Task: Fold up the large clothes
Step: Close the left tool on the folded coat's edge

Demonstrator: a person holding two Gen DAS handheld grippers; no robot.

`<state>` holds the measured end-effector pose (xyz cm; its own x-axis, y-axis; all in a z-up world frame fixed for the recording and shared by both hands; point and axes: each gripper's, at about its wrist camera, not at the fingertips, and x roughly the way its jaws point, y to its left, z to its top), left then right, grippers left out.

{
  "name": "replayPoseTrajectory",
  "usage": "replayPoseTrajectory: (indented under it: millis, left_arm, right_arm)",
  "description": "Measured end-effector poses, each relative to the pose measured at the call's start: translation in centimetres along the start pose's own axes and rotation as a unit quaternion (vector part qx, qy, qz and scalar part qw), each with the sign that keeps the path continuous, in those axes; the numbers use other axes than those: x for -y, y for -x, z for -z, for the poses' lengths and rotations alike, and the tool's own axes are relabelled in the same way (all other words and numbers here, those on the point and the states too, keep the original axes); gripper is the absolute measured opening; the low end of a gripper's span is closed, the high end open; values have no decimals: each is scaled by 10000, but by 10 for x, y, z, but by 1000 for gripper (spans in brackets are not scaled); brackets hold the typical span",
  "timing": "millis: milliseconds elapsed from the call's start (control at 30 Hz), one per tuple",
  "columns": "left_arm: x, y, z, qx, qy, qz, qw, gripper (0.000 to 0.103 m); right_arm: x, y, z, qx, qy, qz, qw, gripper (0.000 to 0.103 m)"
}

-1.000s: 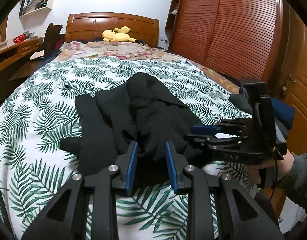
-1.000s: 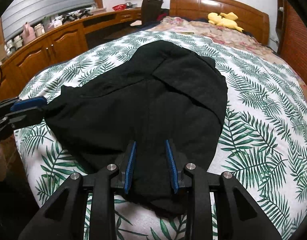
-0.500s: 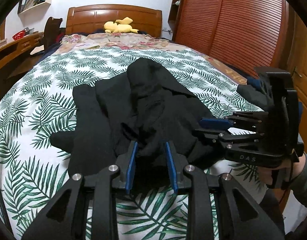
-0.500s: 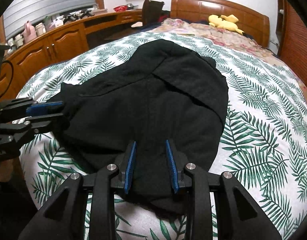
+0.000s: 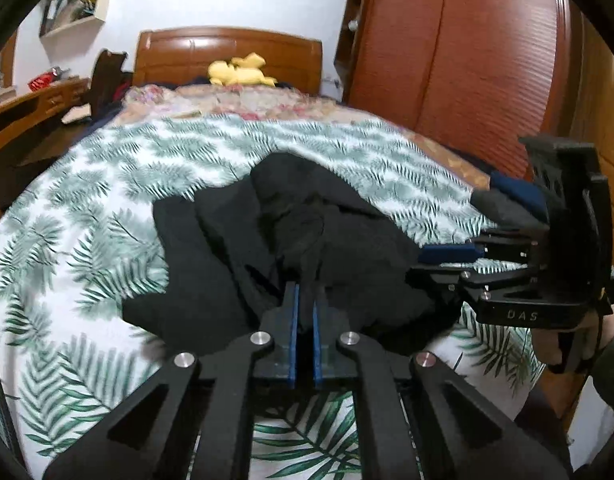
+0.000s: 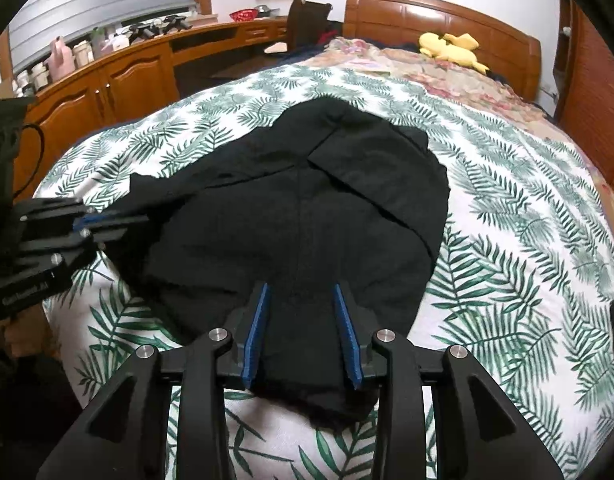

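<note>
A large black garment (image 5: pixel 227 260) (image 6: pixel 307 200) lies rumpled on the leaf-print bed cover (image 5: pixel 107 180) (image 6: pixel 527 240), near its foot end. My left gripper (image 5: pixel 305 292) is shut on a pinched fold at the garment's near edge, and in the right wrist view it (image 6: pixel 143 219) shows at the garment's left corner. My right gripper (image 6: pixel 301 288) straddles the garment's near hem; its jaws are opening, with cloth lying between the blue pads (image 6: pixel 257 324) but not pressed. In the left wrist view it (image 5: pixel 419 266) reaches in from the right, held by a person's hand (image 5: pixel 567 340).
A wooden headboard (image 6: pixel 439 12) with a yellow plush toy (image 6: pixel 451 50) stands at the far end. Wooden cabinets and a desk (image 6: pixel 107 84) run along the left, a wardrobe (image 5: pixel 459 60) along the right. Dark folded clothes (image 5: pixel 507 208) lie at the bed's right edge.
The left jaws have closed on a fold of the black garment, bunching the cloth there. The right jaws stand slightly wider than before. Both hands stay about where they were.
</note>
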<state>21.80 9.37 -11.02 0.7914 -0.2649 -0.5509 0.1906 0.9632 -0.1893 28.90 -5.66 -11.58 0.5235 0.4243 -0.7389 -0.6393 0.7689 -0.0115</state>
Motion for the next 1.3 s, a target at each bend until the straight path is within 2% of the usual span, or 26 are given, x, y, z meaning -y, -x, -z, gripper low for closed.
replayPoseTrajectory:
  millis: [167,433,500,600,667,800,1033,1167,1300]
  left_arm:
    - [-19,29,-6,274,157,-178,9993,3]
    - [-50,59,0,452,333,-491,9972,3]
    - [-59,58,5,320,334,-643,9969,3]
    - [-67,41,21,-94,346,-738,9966,3]
    - [-68,32,29,-298,371,-746,9961,3]
    - [-65,25,33,-420,343,-742,9958,3]
    - [-66,18,35,-530,265,-944,9938,3]
    - [-70,15,37,-616,282,-924,9934,4]
    - [-71,13,37,-656,278,-883,9935,4]
  right_arm:
    - [-3,15,-12,234,-80,-171,9995,33]
    - [-25,18,-25,459,71,-519,9976,33]
    - [-29,15,-26,454,85,-603,9971,33]
    - [-35,8,-23,371,183,-629,9972,33]
    - [-37,-3,-17,172,226,-560,9980,33]
    - [-31,-32,-1,-261,284,-586,9975,33]
    - [-36,-32,-3,-253,547,-551,9967,33]
    - [-25,-24,-21,-7,547,-523,9971,33]
    - [-3,-42,-49,45,474,-332,9983,33]
